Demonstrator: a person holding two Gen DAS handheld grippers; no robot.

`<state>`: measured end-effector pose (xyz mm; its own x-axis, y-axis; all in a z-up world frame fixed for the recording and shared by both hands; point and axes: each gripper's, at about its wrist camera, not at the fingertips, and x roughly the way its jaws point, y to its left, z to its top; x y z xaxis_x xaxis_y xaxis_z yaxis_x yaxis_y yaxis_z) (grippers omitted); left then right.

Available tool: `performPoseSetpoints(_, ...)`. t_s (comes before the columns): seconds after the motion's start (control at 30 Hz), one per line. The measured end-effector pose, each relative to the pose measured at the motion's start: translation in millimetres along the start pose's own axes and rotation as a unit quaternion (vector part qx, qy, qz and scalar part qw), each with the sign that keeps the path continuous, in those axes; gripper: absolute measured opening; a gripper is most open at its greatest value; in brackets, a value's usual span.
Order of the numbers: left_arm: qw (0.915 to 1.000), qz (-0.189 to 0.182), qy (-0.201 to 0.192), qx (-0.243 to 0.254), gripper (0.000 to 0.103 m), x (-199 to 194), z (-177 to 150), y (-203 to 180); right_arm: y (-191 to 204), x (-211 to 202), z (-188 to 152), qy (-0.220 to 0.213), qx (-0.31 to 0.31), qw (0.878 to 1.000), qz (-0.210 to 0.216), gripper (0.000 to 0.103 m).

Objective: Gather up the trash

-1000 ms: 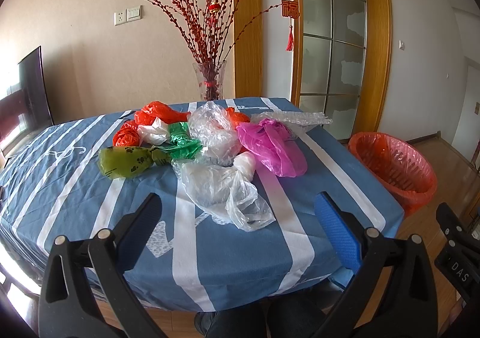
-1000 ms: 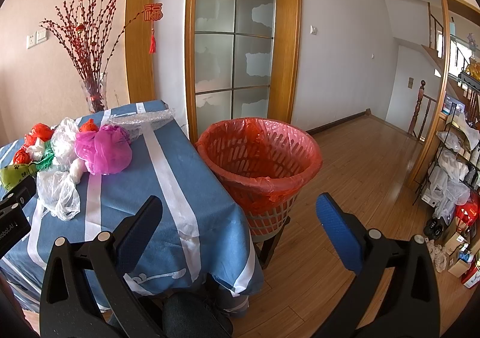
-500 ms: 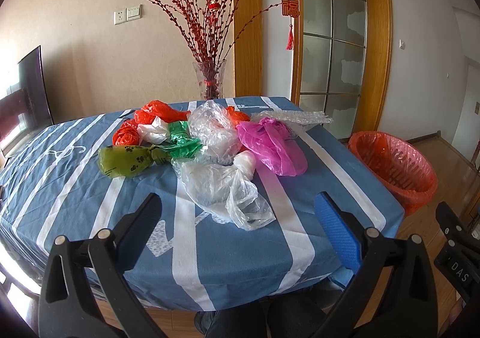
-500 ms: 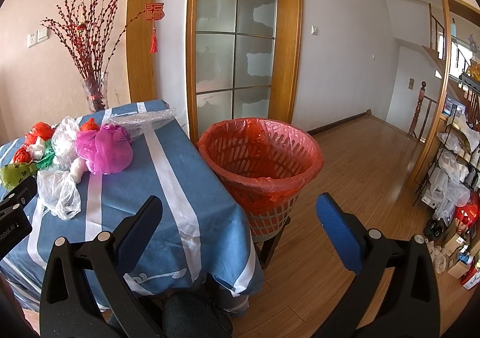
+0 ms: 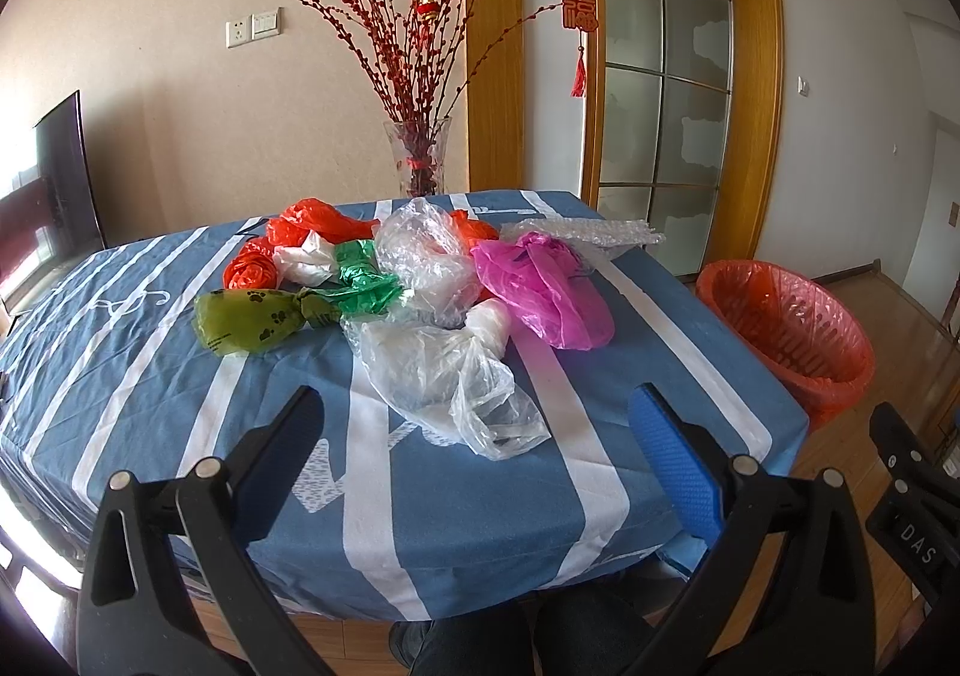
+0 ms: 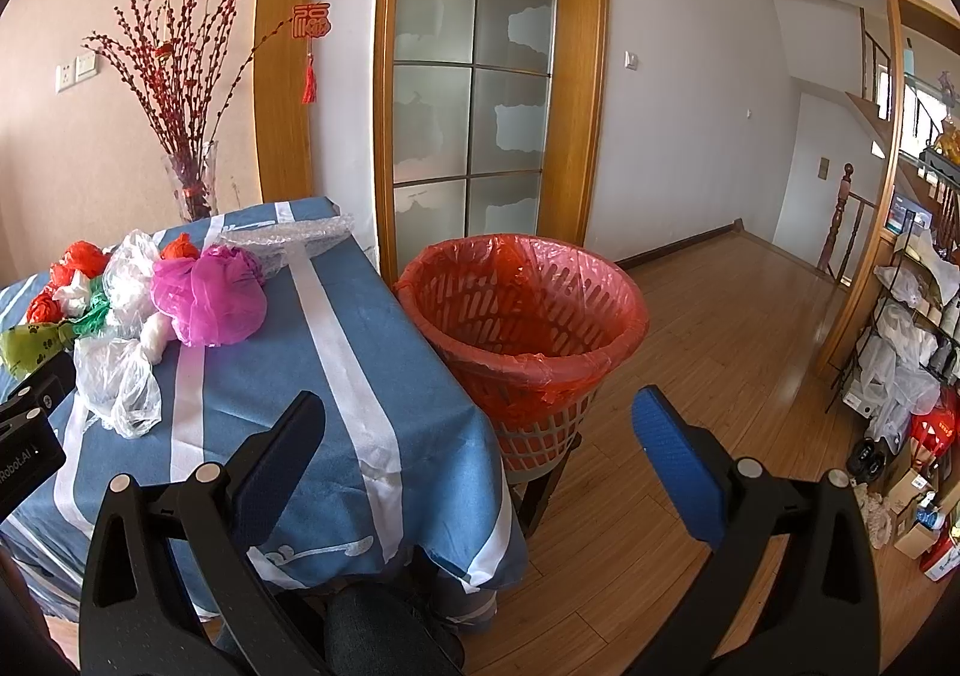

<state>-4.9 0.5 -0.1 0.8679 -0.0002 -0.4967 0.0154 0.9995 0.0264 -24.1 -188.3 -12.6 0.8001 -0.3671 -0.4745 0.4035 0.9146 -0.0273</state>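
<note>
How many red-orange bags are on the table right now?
3 visible: rear red-orange bag at the pile's back left, crumpled red-orange bag in front of it, small red-orange bag behind the clear bag. Others may be hidden underneath.

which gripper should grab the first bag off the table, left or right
Left, probably. The left gripper is open and faces the clear plastic bag. The right gripper, also open, points at the red-lined basket beside the table.
</note>
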Motion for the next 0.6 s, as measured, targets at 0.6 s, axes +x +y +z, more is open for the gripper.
performPoseSetpoints(0.6, 1.0000, -0.001, 0.003, 0.000, 0.099, 7.9, -7.3, -7.0, 1.3, 0.7, -0.5, 0.001, -0.001, 1.000, 0.000, 0.101)
